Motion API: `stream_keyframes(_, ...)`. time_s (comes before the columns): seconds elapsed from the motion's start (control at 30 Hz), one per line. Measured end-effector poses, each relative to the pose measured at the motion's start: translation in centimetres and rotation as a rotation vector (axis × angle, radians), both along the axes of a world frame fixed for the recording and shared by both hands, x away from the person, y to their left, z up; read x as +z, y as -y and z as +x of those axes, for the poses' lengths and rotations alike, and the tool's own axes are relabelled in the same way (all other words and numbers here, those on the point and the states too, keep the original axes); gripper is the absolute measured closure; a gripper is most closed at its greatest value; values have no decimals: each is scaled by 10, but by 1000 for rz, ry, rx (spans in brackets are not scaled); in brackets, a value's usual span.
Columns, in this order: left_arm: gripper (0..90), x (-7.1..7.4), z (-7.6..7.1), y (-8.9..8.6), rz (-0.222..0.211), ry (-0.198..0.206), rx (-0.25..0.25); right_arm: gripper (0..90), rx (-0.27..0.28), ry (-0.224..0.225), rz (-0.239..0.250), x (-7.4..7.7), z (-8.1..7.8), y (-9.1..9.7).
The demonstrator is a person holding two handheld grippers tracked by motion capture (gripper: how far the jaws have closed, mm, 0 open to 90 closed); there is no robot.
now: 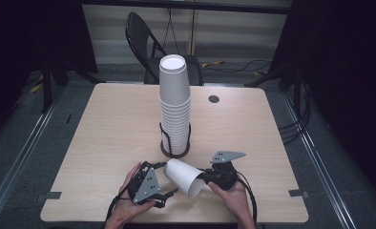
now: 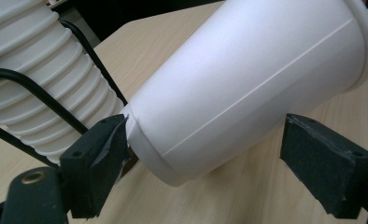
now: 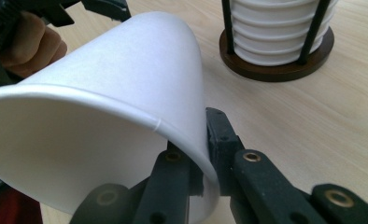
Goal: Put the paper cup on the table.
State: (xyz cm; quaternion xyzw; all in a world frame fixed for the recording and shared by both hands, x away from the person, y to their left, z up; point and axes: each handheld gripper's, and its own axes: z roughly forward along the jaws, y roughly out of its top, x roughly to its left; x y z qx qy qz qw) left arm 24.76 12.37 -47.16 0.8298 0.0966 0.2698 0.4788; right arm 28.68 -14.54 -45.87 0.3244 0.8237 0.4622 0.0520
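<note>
A single white paper cup lies tilted on its side just above the table's front middle. My right gripper is shut on the cup's rim wall, one jaw inside the mouth and one outside. At the cup's closed end my left gripper stands open, its jaws on either side of the base. One pad is at the base's edge. A tall stack of white cups stands in a black wire holder just behind.
The wooden table has bare room left and right of the stack. A round grommet sits at the back right. A black folding chair stands beyond the far edge. The other hand shows behind the cup in the right gripper view.
</note>
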Motion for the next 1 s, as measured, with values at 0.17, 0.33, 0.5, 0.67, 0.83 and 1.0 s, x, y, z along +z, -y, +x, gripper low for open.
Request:
stream_keyframes(0.17,127,-2,-4,6,46,32,3,871,14,-18,-13,1,2,1)
stream_keyframes(0.33,57,-5,-7,14,143,88,7,872,37,-30,-33,2,2,-1)
stream_keyframes(0.5,25,-3,-8,17,122,86,-16,872,41,-39,-27,1,2,-3)
stream_keyframes(0.67,1,-3,-8,23,176,106,-12,874,58,-39,-42,3,2,-9)
stream_keyframes(0.83,0,0,-7,25,185,129,-1,874,52,-39,-38,6,3,-10)
stream_keyframes(1.0,0,2,-9,31,226,162,-12,875,65,-45,-37,8,6,-13)
